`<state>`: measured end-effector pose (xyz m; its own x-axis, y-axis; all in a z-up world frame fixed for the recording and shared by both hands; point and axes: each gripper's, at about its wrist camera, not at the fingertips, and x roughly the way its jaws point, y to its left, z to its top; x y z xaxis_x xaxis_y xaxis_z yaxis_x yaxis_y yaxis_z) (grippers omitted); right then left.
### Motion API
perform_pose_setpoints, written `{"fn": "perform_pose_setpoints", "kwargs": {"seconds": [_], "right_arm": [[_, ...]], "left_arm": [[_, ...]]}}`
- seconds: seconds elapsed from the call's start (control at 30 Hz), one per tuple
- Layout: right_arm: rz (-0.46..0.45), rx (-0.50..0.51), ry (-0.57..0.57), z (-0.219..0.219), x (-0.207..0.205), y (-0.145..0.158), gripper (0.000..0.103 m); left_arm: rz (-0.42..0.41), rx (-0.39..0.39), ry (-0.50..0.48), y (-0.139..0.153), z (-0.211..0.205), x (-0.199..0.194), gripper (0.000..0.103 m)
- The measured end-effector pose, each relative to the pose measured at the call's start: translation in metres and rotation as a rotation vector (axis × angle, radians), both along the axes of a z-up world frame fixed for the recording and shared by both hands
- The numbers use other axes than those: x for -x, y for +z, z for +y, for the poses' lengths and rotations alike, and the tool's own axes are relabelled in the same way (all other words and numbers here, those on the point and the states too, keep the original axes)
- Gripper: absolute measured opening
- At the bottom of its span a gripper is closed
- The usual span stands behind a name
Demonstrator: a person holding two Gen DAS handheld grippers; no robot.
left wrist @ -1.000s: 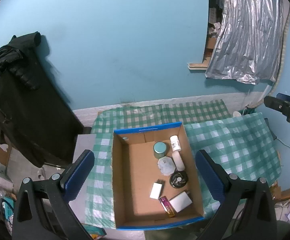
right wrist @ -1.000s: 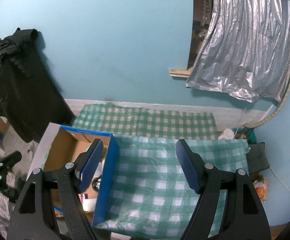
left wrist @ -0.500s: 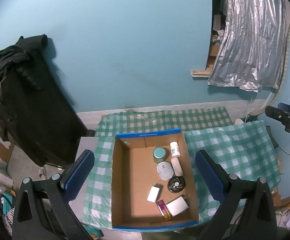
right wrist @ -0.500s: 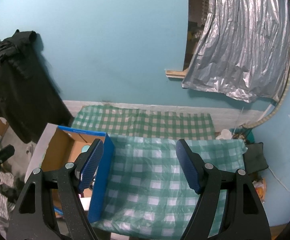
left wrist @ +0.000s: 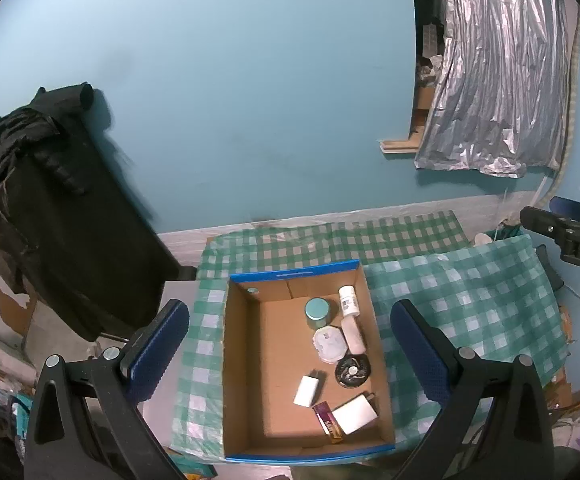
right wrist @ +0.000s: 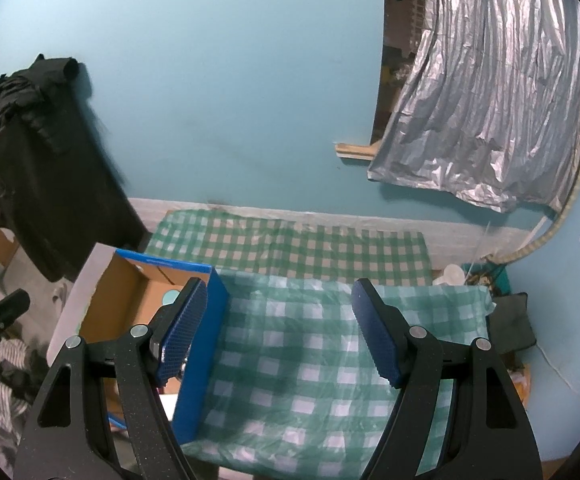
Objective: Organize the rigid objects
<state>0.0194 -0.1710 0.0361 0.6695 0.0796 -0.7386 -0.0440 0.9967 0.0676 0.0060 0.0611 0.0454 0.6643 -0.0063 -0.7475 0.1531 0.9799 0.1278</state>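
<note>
- The left gripper (left wrist: 290, 344) has risen; its fingers spread wide, empty, and the box (left wrist: 245, 380) looks smaller.
- The right gripper (right wrist: 277, 332), spread and empty, has drifted right over the tablecloth (right wrist: 310, 360).

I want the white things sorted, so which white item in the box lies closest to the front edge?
The white rectangular block beside the purple packet, in the box's front right corner. The smaller white block and white bottle lie farther back.

Small items (left wrist: 340, 344) lie loose in cardboard box (left wrist: 245, 364).
</note>
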Motion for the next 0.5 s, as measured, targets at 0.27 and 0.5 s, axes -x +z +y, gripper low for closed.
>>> {"fn": "perform_pose_setpoints", "kwargs": {"seconds": [0.27, 0.5], "right_arm": [[0.006, 0.001, 0.001, -0.0071, -0.0048, -0.0036, 0.074], [0.005, 0.001, 0.001, -0.0073, -0.0046, -0.0044, 0.074]], "left_arm": [[0.01, -0.004, 0.003, -0.003, -0.0055, -0.0035, 0.102], [0.016, -0.002, 0.01, -0.0069, -0.0097, -0.0043, 0.102]]}}
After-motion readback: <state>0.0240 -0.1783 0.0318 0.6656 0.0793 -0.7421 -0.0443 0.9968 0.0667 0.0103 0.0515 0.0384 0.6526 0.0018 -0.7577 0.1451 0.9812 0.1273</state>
